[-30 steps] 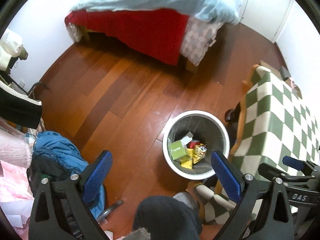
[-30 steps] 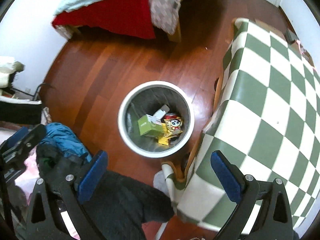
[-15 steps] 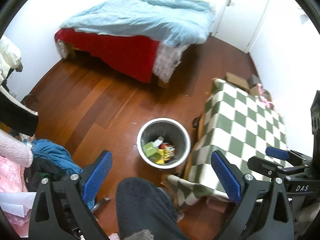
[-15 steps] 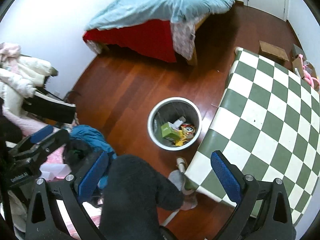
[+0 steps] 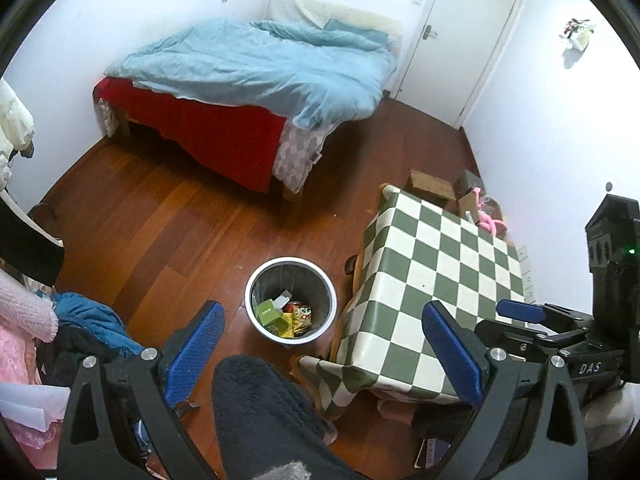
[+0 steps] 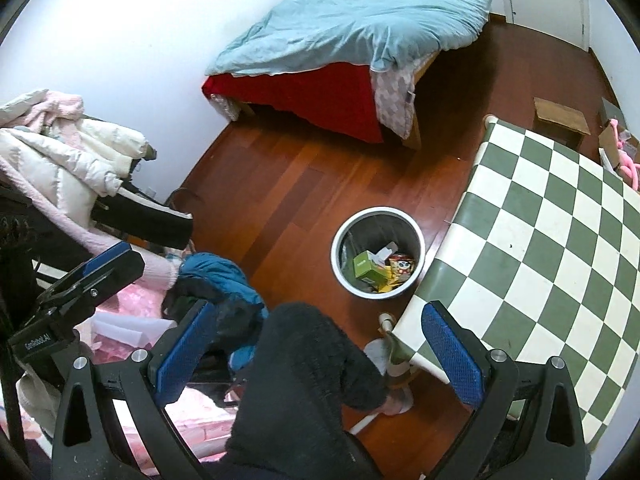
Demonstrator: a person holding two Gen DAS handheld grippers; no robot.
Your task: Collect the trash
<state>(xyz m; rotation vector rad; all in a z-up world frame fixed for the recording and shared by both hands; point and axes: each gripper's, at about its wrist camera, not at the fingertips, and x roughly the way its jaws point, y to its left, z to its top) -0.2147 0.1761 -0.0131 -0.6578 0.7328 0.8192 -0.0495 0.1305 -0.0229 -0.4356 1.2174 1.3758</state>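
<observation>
A white round trash bin (image 5: 256, 280) stands on the wooden floor beside the checkered table; it also shows in the right wrist view (image 6: 419, 240). Inside lie a green box (image 5: 271, 314), a red snack packet (image 5: 301, 313) and yellow wrappers; the green box also shows in the right wrist view (image 6: 366, 265). My left gripper (image 5: 322, 354) is open and empty, high above the floor. My right gripper (image 6: 316, 352) is open and empty, also high up. Each gripper shows at the edge of the other's view.
A table with a green-and-white checkered cloth (image 5: 444, 280) stands right of the bin. A bed with a blue duvet (image 5: 260, 68) is at the back. Clothes (image 6: 60, 152) pile at the left. A dark-trousered leg (image 6: 304, 380) is below. A cardboard box (image 5: 430, 182) sits behind the table.
Both grippers have risen well away from the bin, so the bin looks smaller and more of the room shows. Both stay open and empty.
</observation>
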